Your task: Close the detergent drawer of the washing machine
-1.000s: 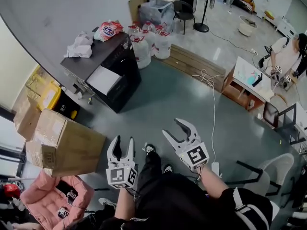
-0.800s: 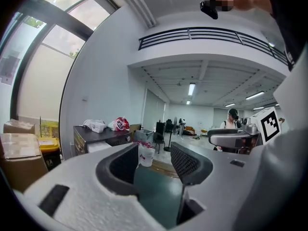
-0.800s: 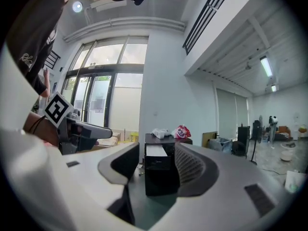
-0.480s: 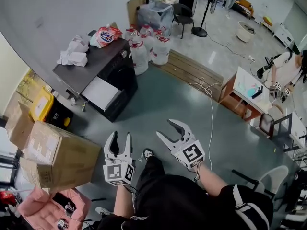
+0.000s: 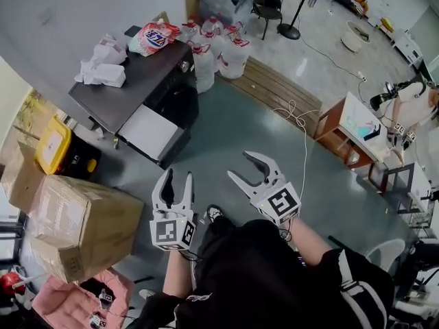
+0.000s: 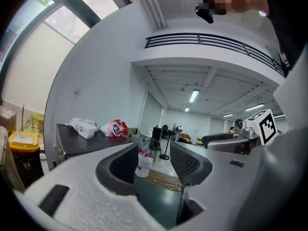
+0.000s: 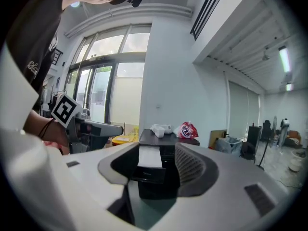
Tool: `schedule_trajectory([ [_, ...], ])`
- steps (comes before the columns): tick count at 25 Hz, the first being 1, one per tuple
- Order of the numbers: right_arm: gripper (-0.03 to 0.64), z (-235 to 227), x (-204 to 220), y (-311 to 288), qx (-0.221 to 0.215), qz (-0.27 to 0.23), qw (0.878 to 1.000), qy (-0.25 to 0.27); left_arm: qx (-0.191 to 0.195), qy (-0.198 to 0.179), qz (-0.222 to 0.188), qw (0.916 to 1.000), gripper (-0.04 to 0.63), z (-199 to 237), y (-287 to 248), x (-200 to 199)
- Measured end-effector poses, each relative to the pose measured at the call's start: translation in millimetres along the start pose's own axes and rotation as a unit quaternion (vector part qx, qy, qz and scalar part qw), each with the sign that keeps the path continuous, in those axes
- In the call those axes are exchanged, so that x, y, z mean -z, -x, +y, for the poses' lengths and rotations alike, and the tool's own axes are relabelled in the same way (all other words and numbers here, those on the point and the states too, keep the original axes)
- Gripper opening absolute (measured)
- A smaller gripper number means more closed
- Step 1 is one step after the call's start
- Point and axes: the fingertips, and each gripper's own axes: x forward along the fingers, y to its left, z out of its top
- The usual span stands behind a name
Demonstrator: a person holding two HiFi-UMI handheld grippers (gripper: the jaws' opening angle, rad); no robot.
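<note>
The dark washing machine (image 5: 130,88) stands by the wall at the upper left, with its white detergent drawer (image 5: 147,130) pulled out toward me. A white bundle (image 5: 103,67) and a red bag (image 5: 154,36) lie on its top. My left gripper (image 5: 175,178) is open, its jaws closing a little with nothing between them, well short of the machine. My right gripper (image 5: 241,166) is open and empty. In the right gripper view the drawer (image 7: 149,157) shows at a distance through the jaw gap. In the left gripper view the machine's top (image 6: 82,141) lies to the left.
A large cardboard box (image 5: 75,218) sits close on my left, with a yellow bin (image 5: 51,146) behind it. Water jugs (image 5: 212,57) stand right of the machine, beside a wooden pallet (image 5: 274,91). A cable (image 5: 302,136) runs across the floor toward a small table (image 5: 353,118).
Both grippers and I have moved across the floor toward the washing machine, which now lies nearer and lower in the head view. The cardboard box has slid further left.
</note>
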Motion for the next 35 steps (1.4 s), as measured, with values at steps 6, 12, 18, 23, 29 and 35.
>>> schedule_trajectory([
  [6,0.239,-5.1,1.7,-41.9,-0.016,0.009,1.0,0.006,0.007,-0.001,0.003,1.0,0.221,34.2,-21.2,-0.1],
  [12,0.239,-17.3,6.5,-82.2,-0.043,0.019,0.999,0.004,-0.029,0.01,0.02,0.9993,0.221,70.2,-28.3,11.3],
  [18,0.239,-33.9,4.9,-122.6,-0.082,0.015,0.997,0.007,-0.06,0.004,0.036,0.9975,0.221,90.8,-39.9,11.9],
  [23,0.239,-48.6,5.0,-163.1,-0.144,0.015,0.989,0.027,-0.105,0.017,0.038,0.9936,0.221,111.9,-59.6,12.2],
  [29,0.239,-73.8,9.6,-203.3,-0.219,0.021,0.975,0.022,-0.16,0.016,0.054,0.9856,0.221,124.4,-91.6,14.1],
  [35,0.238,-94.9,29.2,-233.8,-0.307,0.034,0.95,0.045,-0.251,0.04,0.059,0.9654,0.221,132.3,-100.1,35.5],
])
